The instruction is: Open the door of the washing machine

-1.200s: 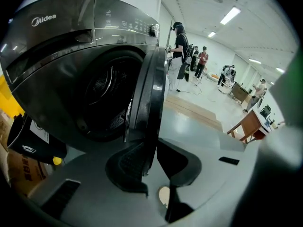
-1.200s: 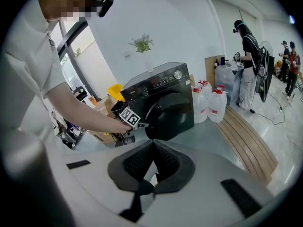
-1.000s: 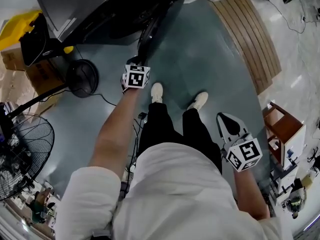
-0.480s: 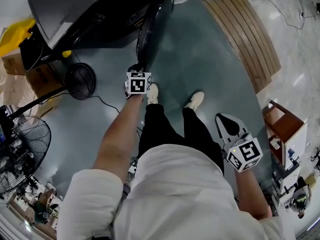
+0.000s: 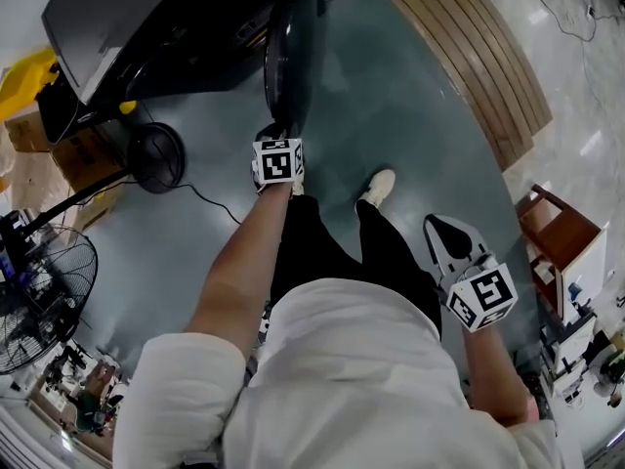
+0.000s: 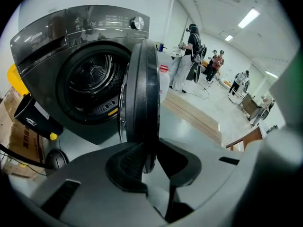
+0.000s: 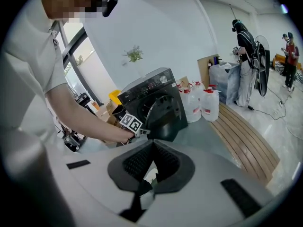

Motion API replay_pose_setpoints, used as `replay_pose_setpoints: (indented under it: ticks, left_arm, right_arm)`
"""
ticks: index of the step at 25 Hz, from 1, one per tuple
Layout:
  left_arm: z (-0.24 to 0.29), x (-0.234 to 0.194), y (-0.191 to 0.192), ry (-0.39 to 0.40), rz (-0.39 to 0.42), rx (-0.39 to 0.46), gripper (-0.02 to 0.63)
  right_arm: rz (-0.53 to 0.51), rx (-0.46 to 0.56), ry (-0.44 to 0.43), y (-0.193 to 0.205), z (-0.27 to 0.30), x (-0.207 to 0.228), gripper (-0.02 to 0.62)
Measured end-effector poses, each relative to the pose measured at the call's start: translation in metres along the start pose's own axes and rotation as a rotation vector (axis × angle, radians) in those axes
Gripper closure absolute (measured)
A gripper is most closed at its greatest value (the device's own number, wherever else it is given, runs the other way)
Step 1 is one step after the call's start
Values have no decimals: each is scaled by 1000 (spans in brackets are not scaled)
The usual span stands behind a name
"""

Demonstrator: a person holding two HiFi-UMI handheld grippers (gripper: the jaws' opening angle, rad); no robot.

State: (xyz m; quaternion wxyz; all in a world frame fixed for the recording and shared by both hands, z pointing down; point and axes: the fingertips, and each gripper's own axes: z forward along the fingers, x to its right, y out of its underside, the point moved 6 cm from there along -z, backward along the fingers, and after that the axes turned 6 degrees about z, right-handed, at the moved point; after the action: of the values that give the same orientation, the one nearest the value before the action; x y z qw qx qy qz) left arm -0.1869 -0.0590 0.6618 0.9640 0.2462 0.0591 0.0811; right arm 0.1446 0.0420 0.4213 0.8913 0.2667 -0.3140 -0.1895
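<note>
Door (image 6: 142, 93) of the washing machine (image 6: 57, 56) stands swung out from the drum (image 6: 90, 82), edge-on to me, its lower rim pinched between my left tongs (image 6: 150, 155). My right tongs (image 7: 153, 145) are well apart from it, pressed together on nothing.

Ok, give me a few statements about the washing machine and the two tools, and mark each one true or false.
1. The washing machine has its door swung open. True.
2. The left tool is clamped on the door's edge. True.
3. The right tool holds a bottle. False: its jaws are together with nothing between them, away from the machine.
4. The drum is stuffed with clothes. False: no laundry shows inside it.
5. A fan stands on the floor to the person's left. True.
</note>
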Motion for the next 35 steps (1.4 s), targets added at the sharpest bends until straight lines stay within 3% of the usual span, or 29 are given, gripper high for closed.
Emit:
replay_pose_setpoints:
  ticks: [9,35]
  left_arm:
    - [8,47,-9,-26,-81,-27,526]
    - [51,170,-66,8,-270,-42,508]
  right_arm:
    - [17,11,-6,9,-18,22,586]
    - [107,65,42,44,-67,66,586]
